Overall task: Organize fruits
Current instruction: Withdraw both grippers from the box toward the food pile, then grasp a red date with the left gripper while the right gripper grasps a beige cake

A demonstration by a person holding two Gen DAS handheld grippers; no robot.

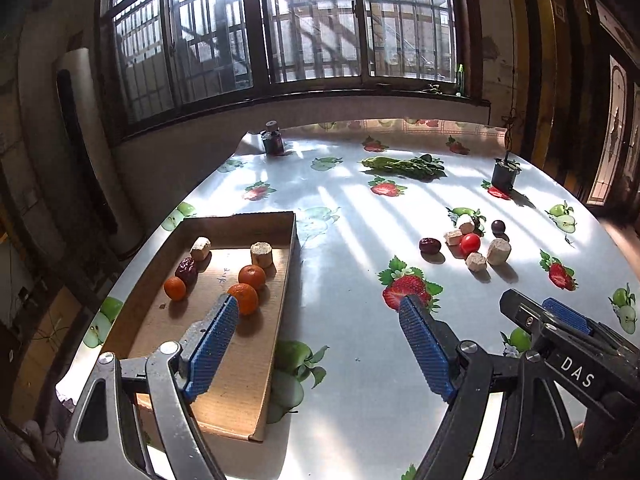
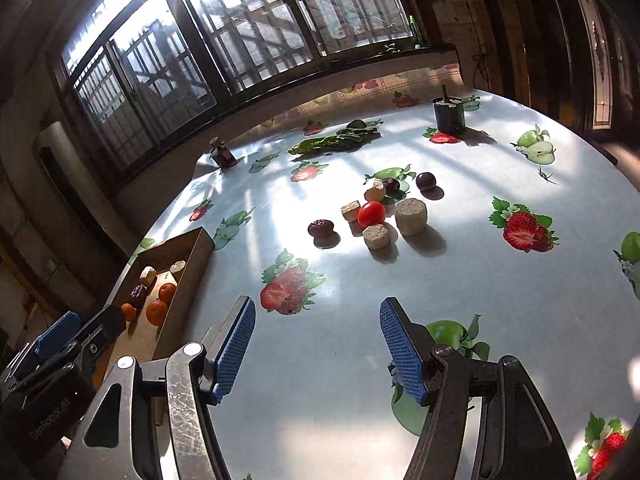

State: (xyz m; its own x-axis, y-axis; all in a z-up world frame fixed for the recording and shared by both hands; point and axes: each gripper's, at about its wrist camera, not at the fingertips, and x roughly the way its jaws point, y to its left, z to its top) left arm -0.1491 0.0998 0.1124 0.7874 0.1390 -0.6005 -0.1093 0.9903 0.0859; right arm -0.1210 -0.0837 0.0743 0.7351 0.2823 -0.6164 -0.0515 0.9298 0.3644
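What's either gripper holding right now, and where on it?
Nothing. The left gripper and the right gripper are both open, with only tablecloth showing between their pads.

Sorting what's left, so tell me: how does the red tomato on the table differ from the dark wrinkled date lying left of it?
The tomato is bright red, smooth and glossy; the date is dark maroon, wrinkled and dull. The tomato touches the pale cork-like chunks around it; the date lies apart on bare tablecloth. Both are small, rounded, and still outside the cardboard tray.
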